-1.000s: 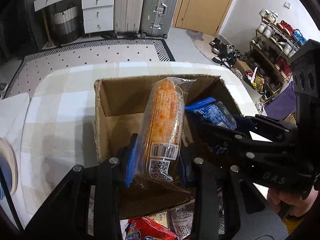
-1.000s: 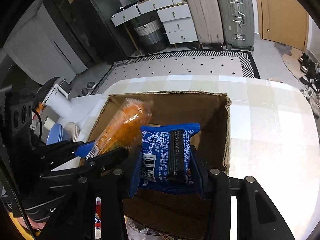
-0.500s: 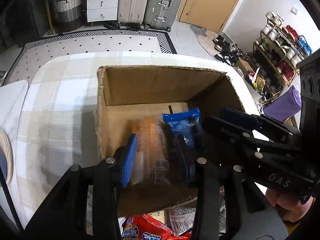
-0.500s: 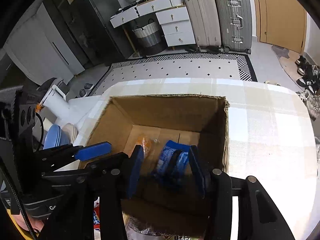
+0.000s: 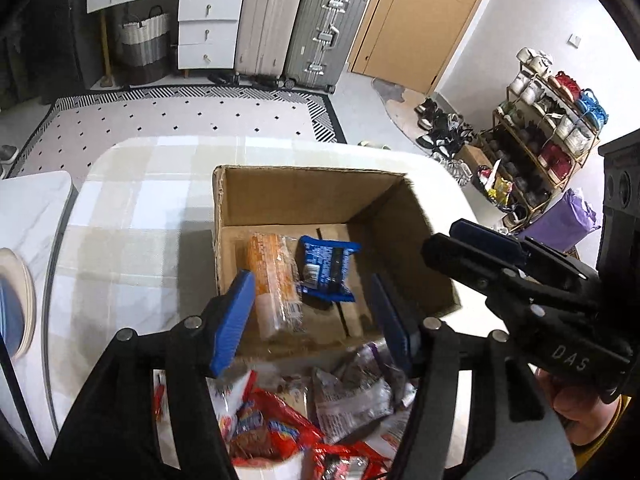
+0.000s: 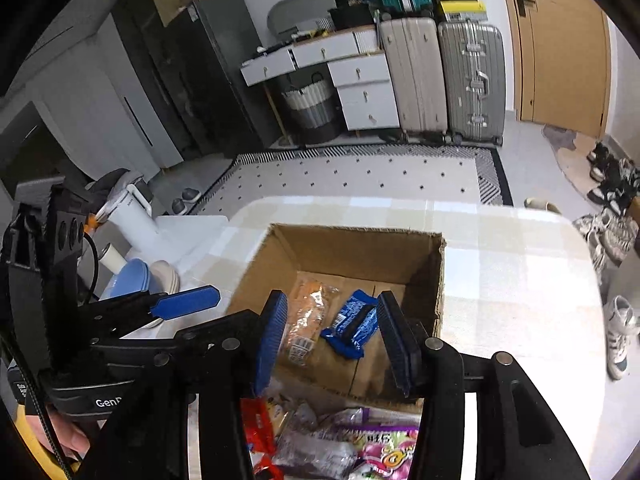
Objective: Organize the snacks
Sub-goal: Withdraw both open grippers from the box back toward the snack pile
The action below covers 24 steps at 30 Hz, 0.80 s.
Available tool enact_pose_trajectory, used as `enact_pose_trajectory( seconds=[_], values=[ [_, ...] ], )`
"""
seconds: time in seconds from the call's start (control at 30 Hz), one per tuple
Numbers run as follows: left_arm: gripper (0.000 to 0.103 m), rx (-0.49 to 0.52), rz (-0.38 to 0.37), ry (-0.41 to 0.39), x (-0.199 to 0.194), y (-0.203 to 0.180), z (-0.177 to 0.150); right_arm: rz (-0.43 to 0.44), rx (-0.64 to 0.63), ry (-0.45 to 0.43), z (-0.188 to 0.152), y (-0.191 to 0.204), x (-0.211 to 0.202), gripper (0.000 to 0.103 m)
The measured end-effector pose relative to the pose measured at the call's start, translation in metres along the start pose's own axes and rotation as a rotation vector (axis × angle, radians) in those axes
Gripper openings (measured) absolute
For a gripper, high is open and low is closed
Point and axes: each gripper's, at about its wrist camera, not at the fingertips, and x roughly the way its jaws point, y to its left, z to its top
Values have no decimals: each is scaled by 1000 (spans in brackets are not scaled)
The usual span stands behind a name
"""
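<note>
On the checked bench (image 5: 132, 216) stands an open cardboard box (image 5: 304, 192), and two snacks lie flat on its floor. The orange packet (image 5: 274, 276) lies along the left side, its long axis running from the near wall toward the far wall, with the barcode end nearest the cameras. Just beside it to the right lies the blue packet (image 5: 326, 266), shorter and turned a little askew, one crimped end toward the far wall and the other toward the near wall; in the right wrist view the same blue packet (image 6: 352, 322) slants with its far end tipped rightward next to the orange packet (image 6: 306, 318). The left gripper (image 5: 312, 320) hangs above the near edge of the box with its fingers (image 5: 234, 318) spread wide and nothing between them. The right gripper (image 6: 334, 340) is likewise held over the near rim, fingers (image 6: 396, 340) wide apart and holding nothing. In front of the box, nearest the cameras, is a loose heap of snack bags (image 5: 304, 412), red, silver and purple (image 6: 340, 436). Stacked bowls (image 6: 140, 278) sit on the white counter at the left.
</note>
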Motion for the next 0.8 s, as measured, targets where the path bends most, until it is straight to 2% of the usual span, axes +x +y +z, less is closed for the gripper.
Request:
enact_pose_trajectory(
  seconds=[0.1,0.2,0.33,0.5,0.63,0.67,0.73,0.77,0.8],
  values=[
    [60,17,-1,-35,-25,-9,-6,1,-19,-49,-6,11,-28,49],
    [64,53,13,-94,-56,-20,-20,5,-36,-110,-18,22,-59,54],
    [78,101,50,-198,-103,-37,-45,23,-46,-189,-39,33,-99,66],
    [81,125,63,-287,-154,-49,-78,51,-60,-274,-73,43,-147,70],
    [88,140,67,-351,-191,-56,-107,42,-93,-376,-107,53,-187,72],
    [90,146,62,-362,-198,-58,-114,39,-98,-391,-115,54,-194,75],
    [99,147,58,-390,-213,-59,-130,31,-106,-427,-132,59,-208,92],
    [103,139,65,-411,-222,-58,-140,30,-110,-447,-142,61,-215,92],
    [103,135,65,-425,-228,-58,-147,33,-116,-456,-149,63,-219,92]
  ],
)
